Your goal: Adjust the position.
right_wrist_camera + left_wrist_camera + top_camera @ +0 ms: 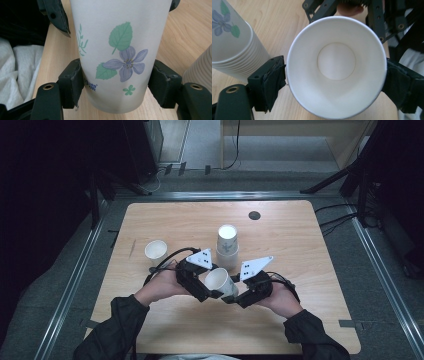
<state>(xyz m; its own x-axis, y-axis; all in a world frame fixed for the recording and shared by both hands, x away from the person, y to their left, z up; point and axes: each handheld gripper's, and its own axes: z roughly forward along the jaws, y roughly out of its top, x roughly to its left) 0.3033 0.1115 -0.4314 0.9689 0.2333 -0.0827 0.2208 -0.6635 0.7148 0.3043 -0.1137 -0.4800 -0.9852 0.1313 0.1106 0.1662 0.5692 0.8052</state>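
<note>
Flowered paper cup [120,57], blue print unreadable, right gripper [117,82] clamped

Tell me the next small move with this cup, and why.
Probably draw the left claw back off the cup: its pads sit at the rim, one with a sliver of gap, while the right claw clamps the cup's base end, so the handover looks nearly done.
</note>
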